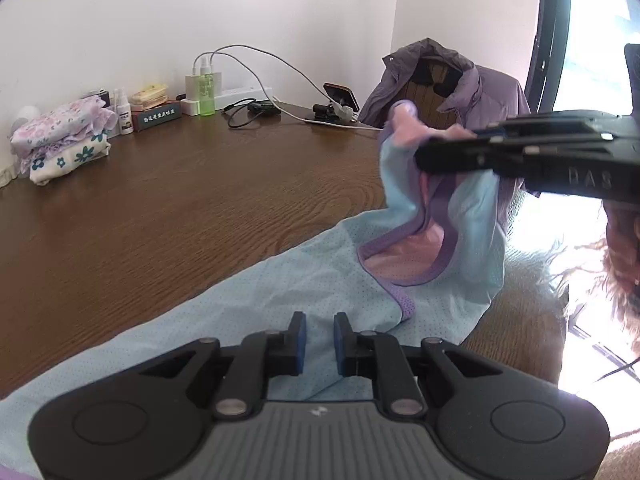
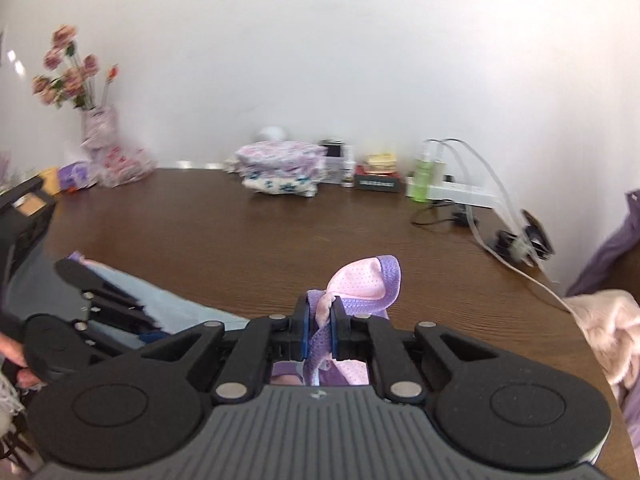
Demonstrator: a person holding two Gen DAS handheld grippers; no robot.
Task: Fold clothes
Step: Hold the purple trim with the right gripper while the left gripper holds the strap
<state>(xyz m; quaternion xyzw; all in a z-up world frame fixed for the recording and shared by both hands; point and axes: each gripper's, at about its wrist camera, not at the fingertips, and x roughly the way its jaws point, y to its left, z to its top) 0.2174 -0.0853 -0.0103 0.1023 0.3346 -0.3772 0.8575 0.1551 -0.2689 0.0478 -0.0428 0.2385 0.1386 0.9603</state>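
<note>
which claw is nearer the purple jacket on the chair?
Right. The right claw, shut on the garment's pink-purple end, sits just in front of the purple jacket; the left claw is nearer the camera over the blue fabric.

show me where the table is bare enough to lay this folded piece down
The widest bare stretch of the wooden table lies between the blue garment at the near edge and the stack of folded clothes by the wall. The back edge is crowded: bottles, power strip, cables, a phone on a stand, and a flower vase at the left corner.
</note>
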